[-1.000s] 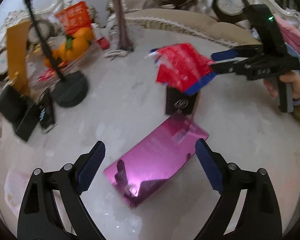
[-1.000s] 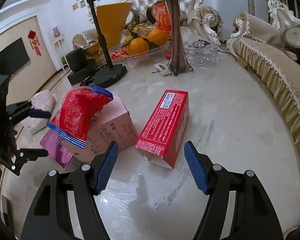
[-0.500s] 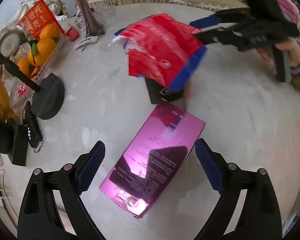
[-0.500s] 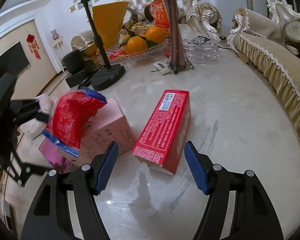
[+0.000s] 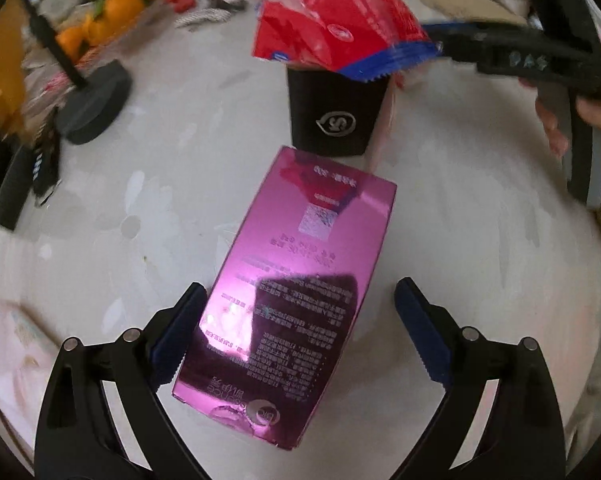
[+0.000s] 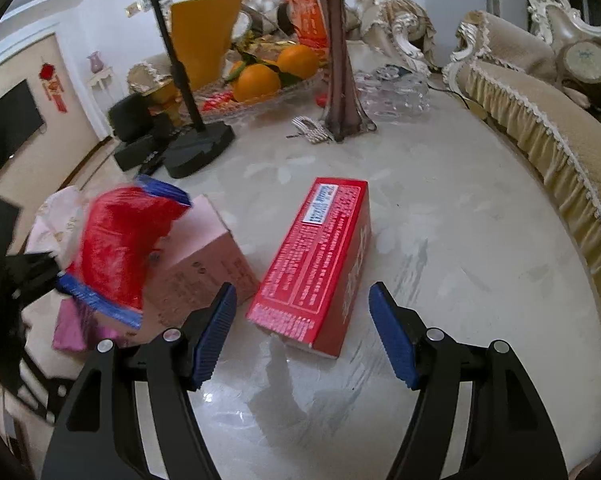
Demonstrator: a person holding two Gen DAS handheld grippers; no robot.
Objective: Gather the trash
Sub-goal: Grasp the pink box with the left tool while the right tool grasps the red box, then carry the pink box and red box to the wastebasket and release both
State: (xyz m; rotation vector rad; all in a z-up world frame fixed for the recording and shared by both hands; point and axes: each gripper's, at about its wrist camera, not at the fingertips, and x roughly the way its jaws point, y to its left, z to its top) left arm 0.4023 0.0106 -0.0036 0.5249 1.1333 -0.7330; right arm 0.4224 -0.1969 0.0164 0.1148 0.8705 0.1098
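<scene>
Magenta box (image 5: 304,232) lies between the left gripper's (image 5: 300,290) spread jaws.

Hidden, cut off or unreadable, both wrist views

Red wrapper (image 5: 332,28) smeared by motion, print unreadable. It covers the pink carton's (image 6: 204,256) left half and nearly all of the magenta box (image 5: 296,280) in the right view. The black tool (image 5: 520,60) pinching it and the hand (image 5: 592,128) behind run off the frame edge. Left gripper (image 5: 300,288): left pad touching the magenta box or just beside it, can't tell. Oranges (image 5: 100,28) blurred.
</scene>
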